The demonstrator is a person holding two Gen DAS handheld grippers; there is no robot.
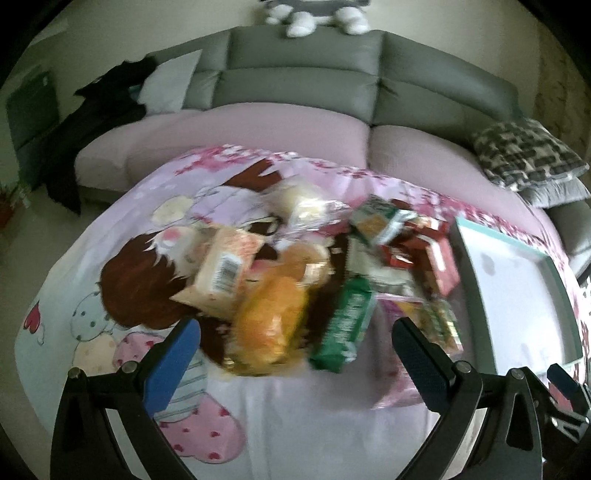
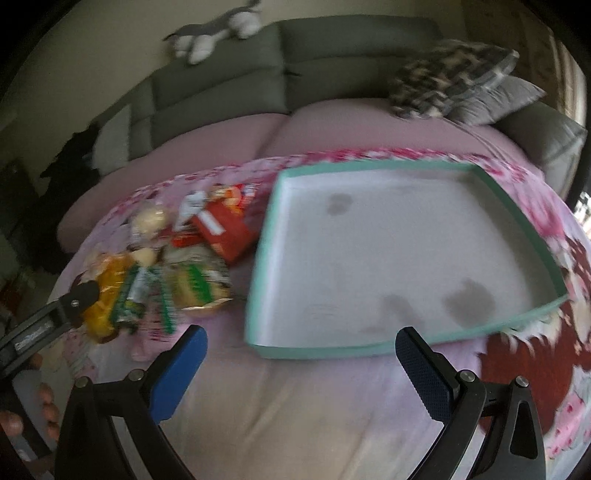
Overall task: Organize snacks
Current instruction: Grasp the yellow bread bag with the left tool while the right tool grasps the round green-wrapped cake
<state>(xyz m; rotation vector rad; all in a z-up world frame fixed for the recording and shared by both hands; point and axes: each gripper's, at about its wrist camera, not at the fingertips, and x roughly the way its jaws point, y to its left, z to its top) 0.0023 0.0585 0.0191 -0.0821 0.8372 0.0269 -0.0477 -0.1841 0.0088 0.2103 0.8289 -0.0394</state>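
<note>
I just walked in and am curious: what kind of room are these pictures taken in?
Most likely a home living room. A grey sofa with a plush toy on its back and a patterned cushion stands behind a surface draped in a pink cartoon-print cloth, where snack packets lie beside a teal-rimmed tray.

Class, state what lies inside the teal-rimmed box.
The teal-rimmed box holds no snacks; only dark stains show on its white floor. Its near corner is hidden behind the near wall.

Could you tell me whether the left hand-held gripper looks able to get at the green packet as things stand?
Probably yes: the left hand-held gripper is open, and the green packet lies just ahead between its fingers, on top of the pile with nothing covering it.
</note>
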